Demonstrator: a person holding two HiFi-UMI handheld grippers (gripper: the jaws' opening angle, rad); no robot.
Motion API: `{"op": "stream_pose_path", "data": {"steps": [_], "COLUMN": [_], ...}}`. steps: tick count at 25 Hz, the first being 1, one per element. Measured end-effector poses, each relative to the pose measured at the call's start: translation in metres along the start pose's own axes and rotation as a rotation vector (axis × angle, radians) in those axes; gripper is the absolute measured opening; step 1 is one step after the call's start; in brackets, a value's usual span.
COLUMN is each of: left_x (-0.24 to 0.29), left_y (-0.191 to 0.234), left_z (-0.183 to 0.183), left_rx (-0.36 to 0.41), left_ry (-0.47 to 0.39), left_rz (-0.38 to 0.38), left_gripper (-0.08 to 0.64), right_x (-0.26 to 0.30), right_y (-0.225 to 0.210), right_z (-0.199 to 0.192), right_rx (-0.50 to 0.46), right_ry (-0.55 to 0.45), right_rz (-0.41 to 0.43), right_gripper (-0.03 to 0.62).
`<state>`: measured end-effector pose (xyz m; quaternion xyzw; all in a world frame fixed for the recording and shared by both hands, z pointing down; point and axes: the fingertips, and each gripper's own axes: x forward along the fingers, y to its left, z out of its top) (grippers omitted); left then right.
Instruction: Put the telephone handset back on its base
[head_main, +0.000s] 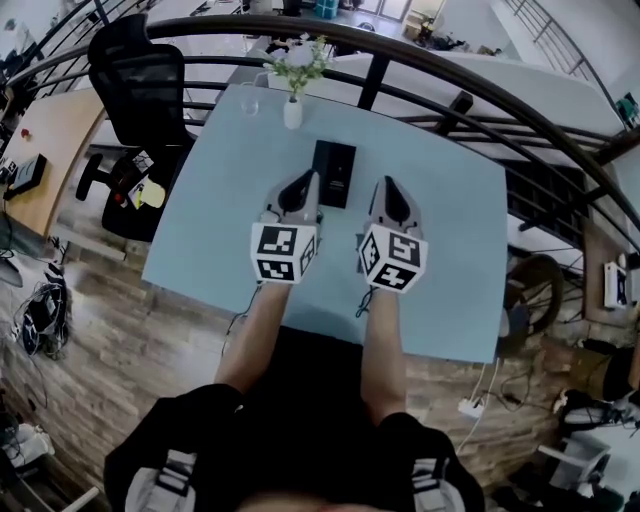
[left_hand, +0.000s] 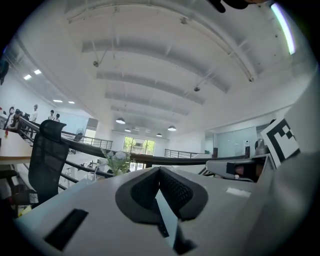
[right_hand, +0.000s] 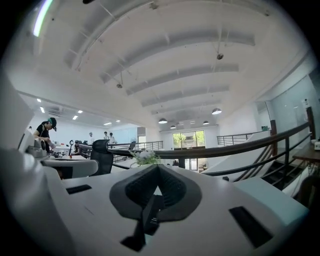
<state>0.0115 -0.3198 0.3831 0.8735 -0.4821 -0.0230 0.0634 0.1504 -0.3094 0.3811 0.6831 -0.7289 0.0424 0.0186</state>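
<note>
Office mezzanine, pale blue counter (head_main: 200, 230), vase (head_main: 292, 110) at far edge, out of way. Phone (head_main: 333, 172) flat at centre; handset not separable from base at this range. Left tongs (head_main: 299, 188) and right tongs (head_main: 390, 192) closed, empty, flanking phone without touching it: likely ready pose for reach.

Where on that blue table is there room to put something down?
Bare: the table right of the right tongs, and left of the left tongs. Crowded: the middle, where both flank the telephone, and the far edge with the vase.

Bare table (head_main: 215, 205) flanks the telephone (head_main: 333, 172); a vase (head_main: 293, 112) stands beyond it
</note>
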Motion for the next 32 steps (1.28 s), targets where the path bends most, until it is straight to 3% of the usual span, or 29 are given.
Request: {"op": "stream_pose_path", "data": {"steps": [4,8,32], "left_x": [0.000,0.000,0.015], "left_y": [0.002,0.001,0.009], "left_z": [0.000,-0.002,-0.033], "left_rx": [0.006,0.016,-0.017], "left_ry": [-0.005,-0.002,0.068], "left_rz": [0.016,0.018,0.024], "left_gripper": [0.000,0.000,0.000], "right_x": [-0.002,-0.003,0.016], "right_y": [0.010,0.006,0.021], "right_z": [-0.004,-0.010,-0.017], "right_rx": [-0.003,-0.041,-0.048], "right_ry": [-0.007,0.022,-0.009], "right_rz": [0.089,0.066,0.203], "right_gripper": [-0.008,-0.008,-0.007]}}
